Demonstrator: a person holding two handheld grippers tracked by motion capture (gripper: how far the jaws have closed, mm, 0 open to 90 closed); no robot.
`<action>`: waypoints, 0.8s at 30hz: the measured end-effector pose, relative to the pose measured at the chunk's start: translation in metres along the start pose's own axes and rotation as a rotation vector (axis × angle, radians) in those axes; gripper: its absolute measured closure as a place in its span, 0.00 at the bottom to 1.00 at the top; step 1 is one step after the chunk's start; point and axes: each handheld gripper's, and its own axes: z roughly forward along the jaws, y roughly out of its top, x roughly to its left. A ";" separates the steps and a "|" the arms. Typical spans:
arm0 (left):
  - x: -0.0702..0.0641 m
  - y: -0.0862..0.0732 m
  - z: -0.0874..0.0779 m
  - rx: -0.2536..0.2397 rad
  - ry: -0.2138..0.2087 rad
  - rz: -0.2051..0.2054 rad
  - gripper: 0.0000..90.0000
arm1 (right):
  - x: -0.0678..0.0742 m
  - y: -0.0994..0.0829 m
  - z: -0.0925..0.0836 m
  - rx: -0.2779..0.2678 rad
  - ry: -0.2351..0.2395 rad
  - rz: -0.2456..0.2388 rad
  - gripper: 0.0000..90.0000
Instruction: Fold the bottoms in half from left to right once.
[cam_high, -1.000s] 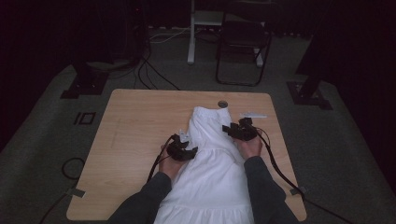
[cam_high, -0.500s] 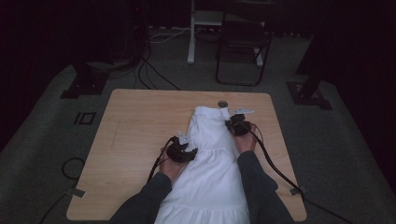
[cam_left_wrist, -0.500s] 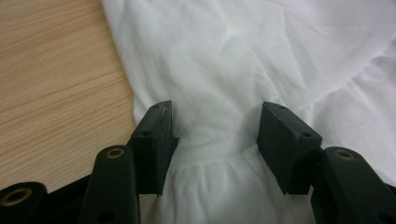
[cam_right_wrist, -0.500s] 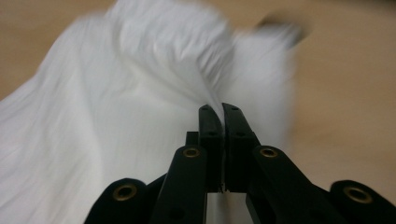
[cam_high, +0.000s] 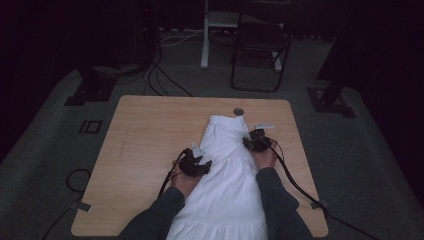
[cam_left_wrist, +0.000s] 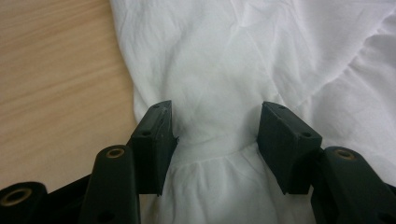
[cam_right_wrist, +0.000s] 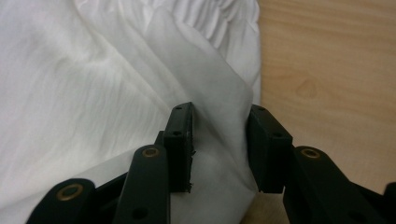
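Skirt (cam_high: 225, 175), white, lies from the table's (cam_high: 150, 130) near edge; both tongs, left (cam_left_wrist: 215, 135) and right (cam_right_wrist: 219, 140), stand open over its cloth, right jaws just widening.

White garment (cam_high: 226, 175) lies lengthwise on a wooden table (cam_high: 145, 135), waistband toward 12 o'clock. Left gripper (cam_high: 196, 165) rests at its 9 o'clock edge, right gripper (cam_high: 256, 143) at its 3 o'clock edge; chair (cam_high: 260, 47) beyond.

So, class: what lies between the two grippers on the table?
In the high view, the white dress spans the whole stretch between the left gripper and the right gripper.
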 end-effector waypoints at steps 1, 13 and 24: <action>-0.004 -0.004 -0.004 0.000 -0.002 0.003 0.51 | 0.002 -0.004 -0.002 -0.010 0.003 0.012 0.69; -0.036 -0.045 -0.048 -0.003 -0.036 0.018 0.51 | 0.028 -0.057 -0.050 -0.039 0.028 -0.003 0.69; -0.041 -0.052 -0.056 -0.004 -0.053 0.026 0.51 | 0.018 -0.044 -0.071 -0.089 0.115 -0.035 0.39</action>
